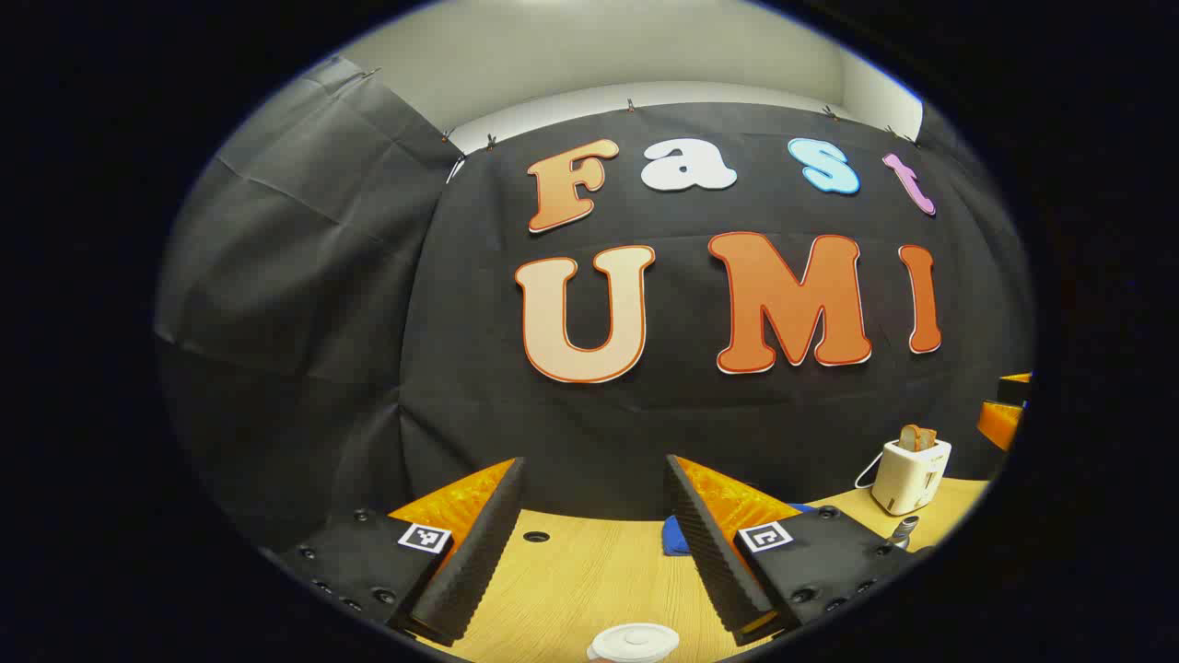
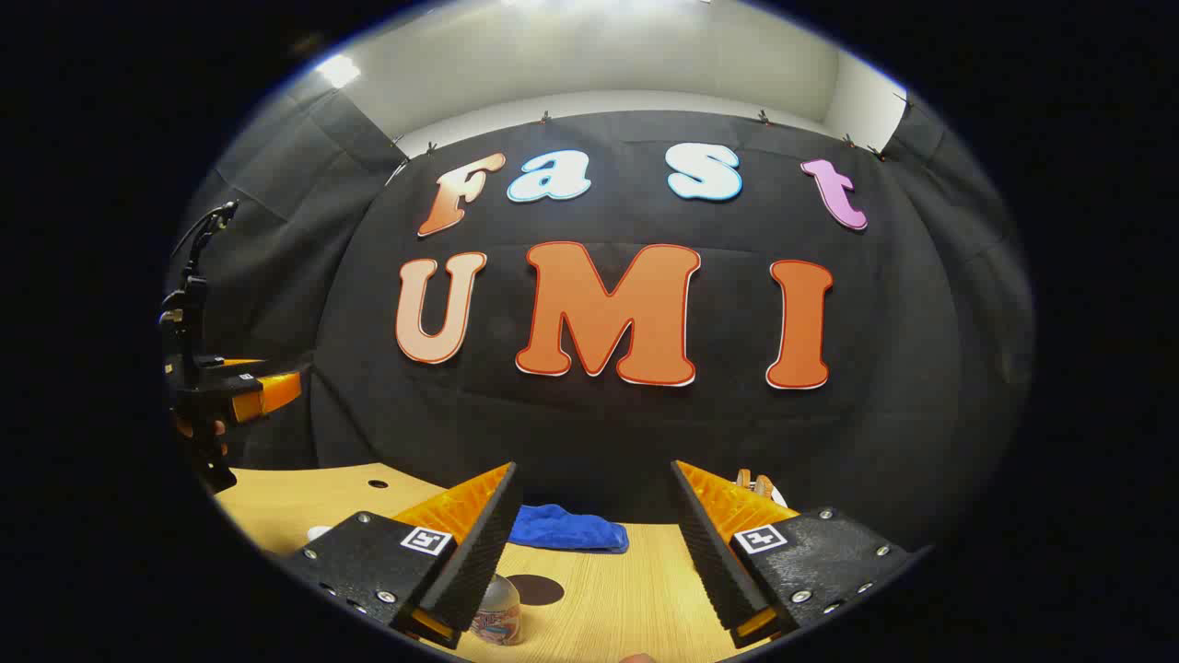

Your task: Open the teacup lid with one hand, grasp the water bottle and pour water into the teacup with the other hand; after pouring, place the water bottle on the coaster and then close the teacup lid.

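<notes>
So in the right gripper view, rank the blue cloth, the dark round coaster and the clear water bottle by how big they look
1. Folded blue cloth, the widest.
2 and 3. Clear water bottle and dark round coaster: unsure. They look alike in size, the gripper finger hides part of both, and the bottle sits nearer the camera.

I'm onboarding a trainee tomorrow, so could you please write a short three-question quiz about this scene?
1. True or false: the left gripper is clamped on the teacup lid.
2. In the right gripper view, what dark round thing lies just beyond the water bottle?
3. The blue cloth lies: A) by the back wall, B) on the toaster, C) in the right gripper.

Key: 1 false; 2 the coaster; 3 A.
</notes>
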Action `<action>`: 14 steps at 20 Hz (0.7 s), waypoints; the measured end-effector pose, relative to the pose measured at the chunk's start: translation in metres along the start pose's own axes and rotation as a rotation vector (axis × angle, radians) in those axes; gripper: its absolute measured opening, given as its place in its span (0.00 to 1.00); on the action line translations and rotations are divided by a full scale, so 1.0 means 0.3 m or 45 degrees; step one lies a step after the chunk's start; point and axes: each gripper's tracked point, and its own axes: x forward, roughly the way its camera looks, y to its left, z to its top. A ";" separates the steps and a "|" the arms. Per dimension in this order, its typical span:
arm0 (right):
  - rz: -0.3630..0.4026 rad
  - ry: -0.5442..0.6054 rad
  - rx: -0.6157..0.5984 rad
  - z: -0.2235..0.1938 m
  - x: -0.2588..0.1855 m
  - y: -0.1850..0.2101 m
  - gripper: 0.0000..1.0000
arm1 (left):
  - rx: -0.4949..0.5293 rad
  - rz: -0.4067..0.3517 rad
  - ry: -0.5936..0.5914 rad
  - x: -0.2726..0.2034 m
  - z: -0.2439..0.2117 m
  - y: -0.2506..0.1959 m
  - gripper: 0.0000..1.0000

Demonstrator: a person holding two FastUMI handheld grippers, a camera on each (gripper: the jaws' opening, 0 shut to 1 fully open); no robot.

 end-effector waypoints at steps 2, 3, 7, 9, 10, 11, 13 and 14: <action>0.002 -0.005 -0.001 0.005 -0.001 0.001 0.95 | -0.005 -0.017 0.004 -0.006 -0.006 -0.008 1.00; 0.002 -0.006 -0.001 0.003 -0.001 0.001 0.95 | -0.003 -0.016 0.002 -0.007 -0.004 -0.005 0.98; 0.002 0.000 0.005 0.001 -0.002 0.000 0.95 | 0.003 -0.023 0.007 -0.014 -0.007 -0.007 0.99; -0.011 0.011 -0.009 -0.012 -0.006 -0.010 0.95 | -0.006 -0.034 0.031 -0.014 -0.030 -0.006 0.98; -0.005 0.017 -0.007 -0.019 -0.007 -0.005 0.95 | -0.011 -0.033 0.044 -0.015 -0.046 -0.001 0.98; 0.000 0.029 -0.003 -0.031 -0.011 0.000 0.95 | -0.014 -0.024 0.062 -0.018 -0.061 0.014 1.00; 0.010 0.052 0.006 -0.054 -0.021 0.007 0.95 | -0.037 -0.040 0.093 -0.030 -0.093 0.008 1.00; 0.024 0.056 0.014 -0.062 -0.025 0.016 0.95 | -0.043 -0.044 0.105 -0.033 -0.111 0.007 1.00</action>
